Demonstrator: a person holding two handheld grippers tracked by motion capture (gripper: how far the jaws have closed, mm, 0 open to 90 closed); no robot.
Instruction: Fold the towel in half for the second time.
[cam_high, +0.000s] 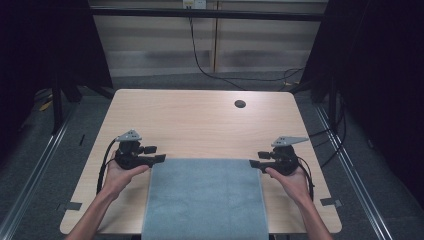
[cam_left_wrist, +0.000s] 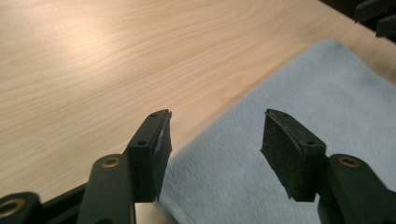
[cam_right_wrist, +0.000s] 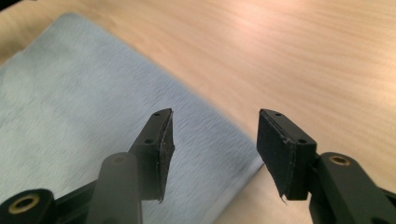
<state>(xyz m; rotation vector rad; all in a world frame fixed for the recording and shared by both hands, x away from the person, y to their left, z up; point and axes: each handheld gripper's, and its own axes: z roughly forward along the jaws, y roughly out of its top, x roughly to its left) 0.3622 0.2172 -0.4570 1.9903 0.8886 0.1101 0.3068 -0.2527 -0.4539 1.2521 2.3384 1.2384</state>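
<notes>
**Both grippers spread at the far corners of the towel**

Object: a grey-blue, rectangular terry-cloth towel (cam_high: 206, 197) lies flat on the light wood-grain counter (cam_high: 195, 120). It sits at the middle of the counter's near edge and runs over that edge at the bottom of the high view. Its far edge lies straight, roughly parallel to the counter's far edge, about halfway across the top.

Left gripper (cam_high: 159, 158): black, held in the person's left hand (cam_high: 121, 174), pointing inward at the towel's far left corner. In the left gripper view the fingers (cam_left_wrist: 150, 154) stand spread, with nothing between the pads. The towel's corner (cam_left_wrist: 299, 116) lies on the counter below and beyond them; the pads do not press on it.

Right gripper (cam_high: 254, 163): black, held in the right hand (cam_high: 290, 181), pointing inward at the towel's far right corner. In the right gripper view the fingers (cam_right_wrist: 280, 149) are likewise spread and empty. The towel's edge and corner (cam_right_wrist: 93, 102) lie flat beneath the gap; whether the finger tips brush the cloth cannot be told.

Other: a round dark cable hole (cam_high: 240, 104) sits near the counter's far right corner, well apart from the towel. A black cable (cam_high: 102, 170) trails from the left gripper over the counter's left side
</notes>
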